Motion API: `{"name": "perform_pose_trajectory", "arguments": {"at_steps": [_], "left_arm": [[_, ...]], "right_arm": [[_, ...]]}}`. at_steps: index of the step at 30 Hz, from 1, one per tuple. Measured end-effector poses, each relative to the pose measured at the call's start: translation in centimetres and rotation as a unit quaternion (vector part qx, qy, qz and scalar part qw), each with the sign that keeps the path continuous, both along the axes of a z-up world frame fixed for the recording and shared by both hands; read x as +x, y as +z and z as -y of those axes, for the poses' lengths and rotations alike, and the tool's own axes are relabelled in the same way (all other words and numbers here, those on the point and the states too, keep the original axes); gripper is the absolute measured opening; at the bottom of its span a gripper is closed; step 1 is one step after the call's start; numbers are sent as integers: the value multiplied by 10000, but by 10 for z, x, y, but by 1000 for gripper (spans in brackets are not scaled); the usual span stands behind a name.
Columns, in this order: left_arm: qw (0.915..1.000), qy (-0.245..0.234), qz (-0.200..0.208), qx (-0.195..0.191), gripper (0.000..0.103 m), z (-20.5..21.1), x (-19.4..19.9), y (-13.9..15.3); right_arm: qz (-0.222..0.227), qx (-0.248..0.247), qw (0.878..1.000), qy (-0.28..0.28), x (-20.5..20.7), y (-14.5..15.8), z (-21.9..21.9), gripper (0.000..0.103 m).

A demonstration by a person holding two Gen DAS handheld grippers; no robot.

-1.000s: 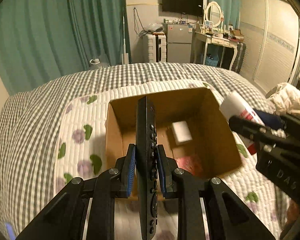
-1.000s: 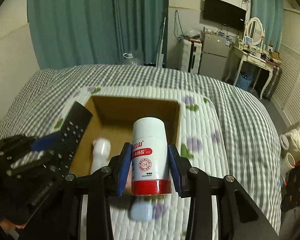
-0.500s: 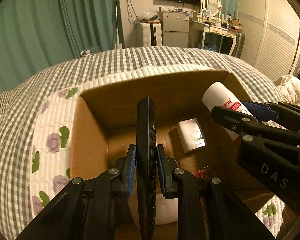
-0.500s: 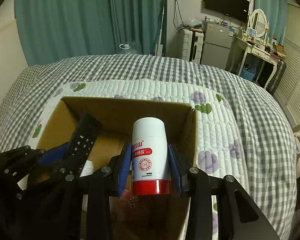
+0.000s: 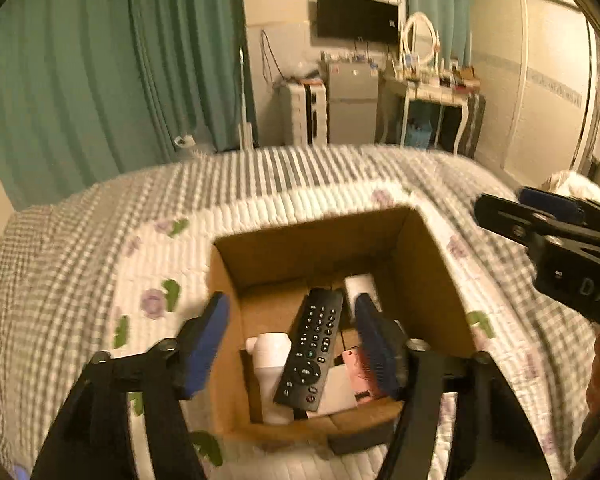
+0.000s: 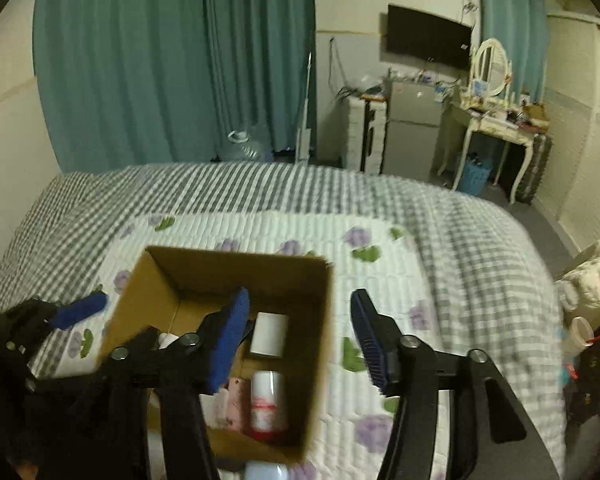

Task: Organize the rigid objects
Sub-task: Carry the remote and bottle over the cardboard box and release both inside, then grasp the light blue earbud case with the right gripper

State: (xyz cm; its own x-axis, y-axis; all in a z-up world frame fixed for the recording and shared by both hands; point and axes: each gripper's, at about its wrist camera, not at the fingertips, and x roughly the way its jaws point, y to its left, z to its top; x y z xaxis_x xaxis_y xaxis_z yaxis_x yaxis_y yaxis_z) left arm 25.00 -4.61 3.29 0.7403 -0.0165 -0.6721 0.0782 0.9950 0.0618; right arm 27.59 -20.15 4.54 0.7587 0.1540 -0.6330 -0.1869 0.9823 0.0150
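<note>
An open cardboard box sits on the quilted bed; it also shows in the right wrist view. A black remote lies inside it, across a white bottle. The white can with a red band lies inside near the right wall, beside a pink item and a white block. My left gripper is open and empty above the box. My right gripper is open and empty over the box's right wall; it also shows in the left wrist view.
The box rests on a white floral quilt over a grey checked bedspread. A light object lies in front of the box. Teal curtains, a fridge, a dressing table and a white garment stand beyond the bed.
Both grippers have opened and drawn up and back from the box. The remote and the red-banded can now lie inside the box.
</note>
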Motion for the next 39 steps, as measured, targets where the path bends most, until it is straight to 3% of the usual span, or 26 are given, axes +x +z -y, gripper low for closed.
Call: {"name": "perform_pose_trajectory", "arguments": {"at_steps": [1, 5, 8, 15, 19, 24, 29, 35, 39], "left_arm": [[10000, 45, 76, -31, 83, -2, -9, 9], [9989, 195, 360, -236, 89, -12, -45, 45], [9974, 298, 554, -358, 103, -18, -73, 64], [9964, 320, 698, -357, 103, -27, -118, 66], [9965, 428, 606, -398, 103, -35, -133, 39], [9982, 493, 178, -301, 103, -37, -126, -20], [9974, 568, -264, -344, 103, -35, -109, -80], [9959, 652, -572, -270, 103, -38, -91, -130], [9948, 688, -714, -244, 103, -41, -81, -148]], "right_arm": [[81, -19, 9999, -66, -11, 11, 6, 71], [296, -1, 9994, -200, -53, 50, 22, 83], [396, -60, 9990, -206, -84, 68, 24, 96], [477, -100, 9986, -194, -140, 70, 18, 103], [269, -4, 9995, -193, -151, 40, 16, 103], [-97, 296, 9993, -204, -144, -19, 21, 103], [-534, 14, 9985, -105, -123, -84, 14, 103], [-974, -346, 9944, 222, -101, -152, -6, 102], [-1306, -622, 9888, 363, -86, -189, -18, 92]]}}
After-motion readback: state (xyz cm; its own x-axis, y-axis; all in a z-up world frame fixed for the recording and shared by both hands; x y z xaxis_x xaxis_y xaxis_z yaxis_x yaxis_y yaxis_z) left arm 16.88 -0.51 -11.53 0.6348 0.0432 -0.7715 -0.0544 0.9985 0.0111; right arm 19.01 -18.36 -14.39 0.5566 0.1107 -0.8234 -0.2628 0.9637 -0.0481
